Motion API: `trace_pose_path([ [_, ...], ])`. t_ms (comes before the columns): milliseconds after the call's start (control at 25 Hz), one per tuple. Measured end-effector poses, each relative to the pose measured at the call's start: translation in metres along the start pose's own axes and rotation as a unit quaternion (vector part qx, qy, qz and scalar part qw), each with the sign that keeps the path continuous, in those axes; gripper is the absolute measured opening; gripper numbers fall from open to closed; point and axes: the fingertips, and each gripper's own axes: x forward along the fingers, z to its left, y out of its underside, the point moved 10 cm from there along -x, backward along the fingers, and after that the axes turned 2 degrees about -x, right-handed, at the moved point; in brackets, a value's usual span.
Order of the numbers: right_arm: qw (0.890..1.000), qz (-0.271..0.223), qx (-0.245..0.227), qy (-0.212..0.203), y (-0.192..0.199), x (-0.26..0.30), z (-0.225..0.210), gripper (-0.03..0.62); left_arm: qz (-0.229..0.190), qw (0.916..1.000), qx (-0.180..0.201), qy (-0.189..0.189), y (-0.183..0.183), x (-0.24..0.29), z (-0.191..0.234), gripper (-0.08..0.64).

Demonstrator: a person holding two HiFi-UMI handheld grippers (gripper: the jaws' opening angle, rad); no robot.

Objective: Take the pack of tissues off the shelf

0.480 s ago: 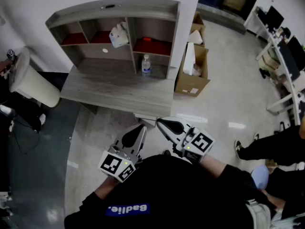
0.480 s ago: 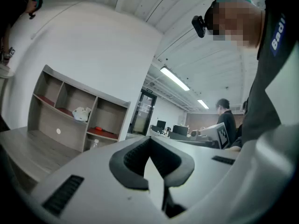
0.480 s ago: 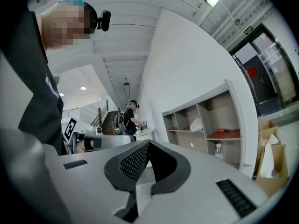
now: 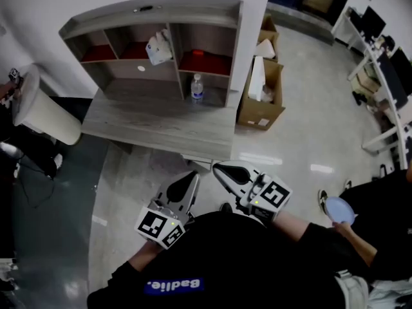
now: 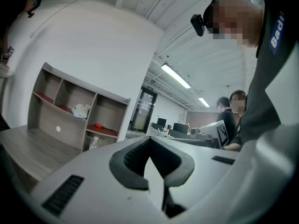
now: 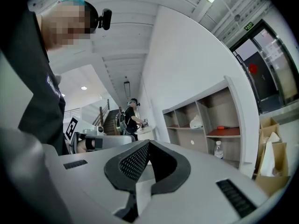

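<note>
The pack of tissues (image 4: 159,47) is a white crumpled bundle in the upper middle compartment of the grey shelf unit (image 4: 148,17) on the desk. It also shows small and far off as the tissues (image 5: 81,110) in the left gripper view and the tissues (image 6: 196,122) in the right gripper view. My left gripper (image 4: 192,174) and right gripper (image 4: 216,166) are held close to my body, well short of the desk's front edge. Both are shut with nothing between the jaws, as the left gripper (image 5: 149,141) and the right gripper (image 6: 148,144) show in their own views.
A water bottle (image 4: 197,87) stands in the lower right compartment, and a red item (image 4: 198,53) lies on the shelf above it. Open cardboard boxes (image 4: 261,98) stand right of the desk (image 4: 154,118). A pale bin (image 4: 42,111) is at the left. A person with a blue plate (image 4: 339,209) stands at the right.
Both grippers have barely shifted. The person at the right has moved, and the blue plate now sits higher and further left.
</note>
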Motion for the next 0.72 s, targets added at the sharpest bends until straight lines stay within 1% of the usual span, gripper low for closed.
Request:
trace_pose_path([
  [240, 1.0, 0.008, 0.005, -0.009, 0.001, 0.0, -0.009, 0.026, 0.004, 0.9999, 0.01, -0.007, -0.005, 0.006, 0.001, 0.002],
  [520, 0.999, 0.004, 0.018, -0.029, -0.002, 0.003, -0.021, 0.026, -0.004, 0.9998, 0.006, -0.019, -0.006, 0.014, -0.005, 0.002],
  [720, 0.998, 0.01, 0.028, -0.052, -0.001, -0.002, -0.036, 0.026, -0.008, 0.9988, 0.012, -0.048, -0.008, 0.02, -0.008, 0.002],
])
